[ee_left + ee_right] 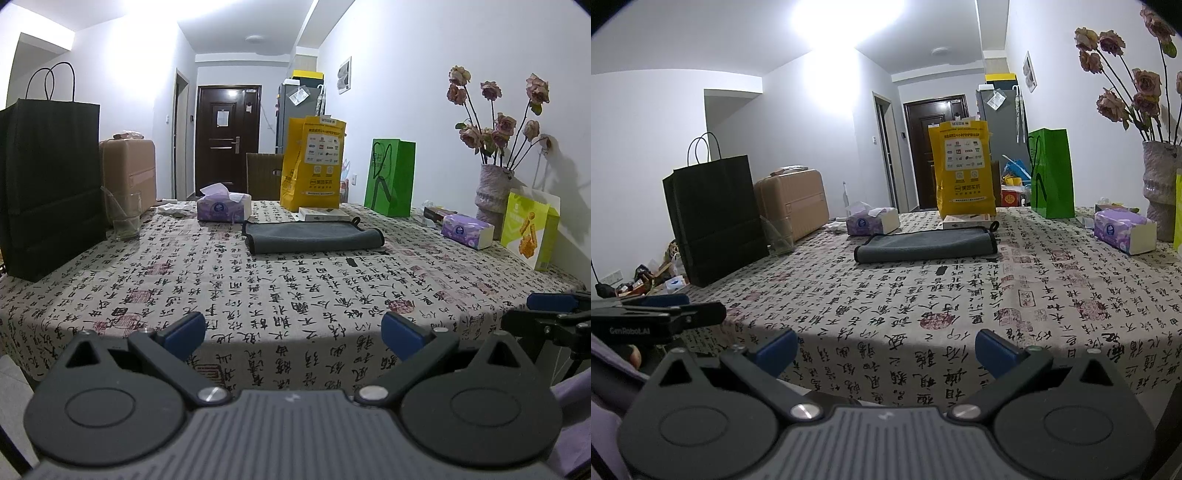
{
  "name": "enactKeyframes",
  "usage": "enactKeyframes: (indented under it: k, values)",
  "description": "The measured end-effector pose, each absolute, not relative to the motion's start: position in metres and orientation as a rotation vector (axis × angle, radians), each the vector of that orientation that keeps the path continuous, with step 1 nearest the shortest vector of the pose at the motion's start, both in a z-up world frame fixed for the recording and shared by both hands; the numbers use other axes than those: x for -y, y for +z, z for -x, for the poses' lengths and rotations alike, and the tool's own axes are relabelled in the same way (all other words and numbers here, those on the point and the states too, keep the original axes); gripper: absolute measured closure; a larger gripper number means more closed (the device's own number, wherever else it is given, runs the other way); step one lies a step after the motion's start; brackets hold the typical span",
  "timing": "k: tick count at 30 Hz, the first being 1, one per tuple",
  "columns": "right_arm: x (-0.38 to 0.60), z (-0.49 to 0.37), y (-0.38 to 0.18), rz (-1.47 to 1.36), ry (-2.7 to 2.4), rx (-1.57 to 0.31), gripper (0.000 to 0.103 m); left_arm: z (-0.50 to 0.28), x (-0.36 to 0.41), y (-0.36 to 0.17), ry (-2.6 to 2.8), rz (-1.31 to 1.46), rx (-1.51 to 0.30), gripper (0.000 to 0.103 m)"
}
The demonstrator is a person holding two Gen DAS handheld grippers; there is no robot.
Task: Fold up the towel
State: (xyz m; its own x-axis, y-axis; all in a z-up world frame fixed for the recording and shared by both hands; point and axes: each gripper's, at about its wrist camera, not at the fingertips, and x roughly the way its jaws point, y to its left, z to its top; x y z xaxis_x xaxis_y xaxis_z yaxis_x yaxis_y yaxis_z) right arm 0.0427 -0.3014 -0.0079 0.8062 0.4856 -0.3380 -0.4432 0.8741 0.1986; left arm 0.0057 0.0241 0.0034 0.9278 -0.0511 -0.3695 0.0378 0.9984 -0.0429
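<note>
towel: grey microfibre towel (314, 236) folded flat, well ahead of both jaws
left gripper (293, 330): spread wide — holding nothing
right gripper (886, 347): same — spread, nothing held

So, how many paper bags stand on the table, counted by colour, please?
Black paper bag: 1
Yellow paper bag with printed logos: 1
Green paper bag: 1
Light green and white paper bag: 1
Total: 4
</note>
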Motion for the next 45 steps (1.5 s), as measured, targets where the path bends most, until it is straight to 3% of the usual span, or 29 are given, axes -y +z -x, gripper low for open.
enactKeyframes:
  k: [45]
  values:
    - [0.3010, -0.0429, -0.0085, -0.115, 0.506, -0.396, 0.000, -0.0062, -0.0224, 0.0062, -0.044, 0.031, -0.375, 0.000]
